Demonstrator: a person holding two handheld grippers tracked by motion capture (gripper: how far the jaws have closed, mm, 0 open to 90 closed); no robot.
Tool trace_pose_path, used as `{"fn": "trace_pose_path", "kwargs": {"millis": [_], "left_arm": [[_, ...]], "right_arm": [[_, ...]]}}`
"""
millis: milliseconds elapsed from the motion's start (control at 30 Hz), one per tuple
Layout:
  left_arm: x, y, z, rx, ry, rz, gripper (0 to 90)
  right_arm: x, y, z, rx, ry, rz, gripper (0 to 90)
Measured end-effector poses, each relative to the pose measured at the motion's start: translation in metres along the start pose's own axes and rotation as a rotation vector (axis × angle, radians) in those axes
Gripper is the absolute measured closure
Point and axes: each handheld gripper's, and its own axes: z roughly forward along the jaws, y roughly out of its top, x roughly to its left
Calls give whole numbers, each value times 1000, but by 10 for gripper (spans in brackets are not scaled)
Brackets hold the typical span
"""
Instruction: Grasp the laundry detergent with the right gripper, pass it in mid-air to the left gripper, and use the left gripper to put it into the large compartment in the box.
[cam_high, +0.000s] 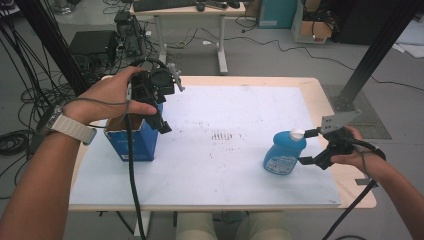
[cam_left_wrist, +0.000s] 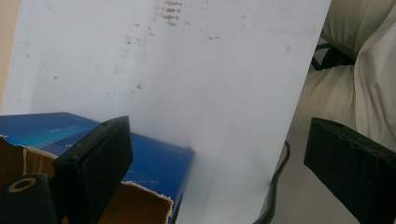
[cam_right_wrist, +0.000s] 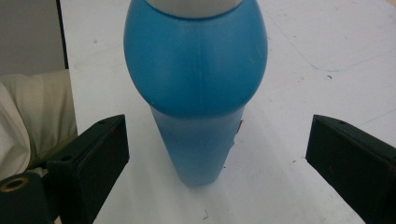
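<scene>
Right gripper view showing blue bottle (cam_right_wrist: 196, 93) standing between wide-open jaws, untouched, high view placing it at lower right of white tabletop (cam_high: 225, 165), cabled floor beyond, left hand-held gripper (cam_high: 159, 114) hovering open over blue box (cam_high: 134, 142) at left, right hand-held gripper (cam_high: 306, 146) reaching in level.

Grey concrete floor (cam_high: 280, 60) all round, evenly lit. Light wooden table (cam_high: 320, 100) topped with large white sheet (cam_high: 240, 165), faint dark smudges near sheet's middle. Second pale desk with white legs (cam_high: 190, 10) further back, black keyboard (cam_high: 165, 4) on top. Black cables (cam_high: 15, 45) tangled across floor at left, one more black cable (cam_high: 310, 52) snaking right behind table. Black electronics box (cam_high: 92, 42) on floor back left. Teal cabinet (cam_high: 277, 12) and brown cardboard box (cam_high: 315, 27) at far right back. Black metal frame posts (cam_high: 380, 45) slanting at both sides.
</scene>
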Motion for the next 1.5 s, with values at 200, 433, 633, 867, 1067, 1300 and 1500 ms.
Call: {"fn": "trace_pose_path", "kwargs": {"millis": [200, 433, 633, 867, 1067, 1300, 1500], "left_arm": [[0, 0, 1, 3, -5, -1, 85], [0, 0, 3, 5, -7, -2, 86], [0, -1, 2, 3, -8, -3, 86], [1, -1, 3, 12, -11, -3, 86], [1, -1, 3, 11, -11, -7, 87], [1, -2, 4, 6, -10, -5, 87], [1, -2, 4, 11, -11, -5, 87]], "right_arm": [[-1, -2, 2, -4, 2, 0, 58], [0, -3, 5, -12, 6, 3, 58], [1, -5, 9, -9, 10, 12, 69], [0, -5, 13, -22, 14, 12, 72], [0, -6, 17, -29, 18, 21, 79], [2, -6, 21, -54, 17, 57, 86], [2, -7, 23, -57, 19, 60, 91]]}}
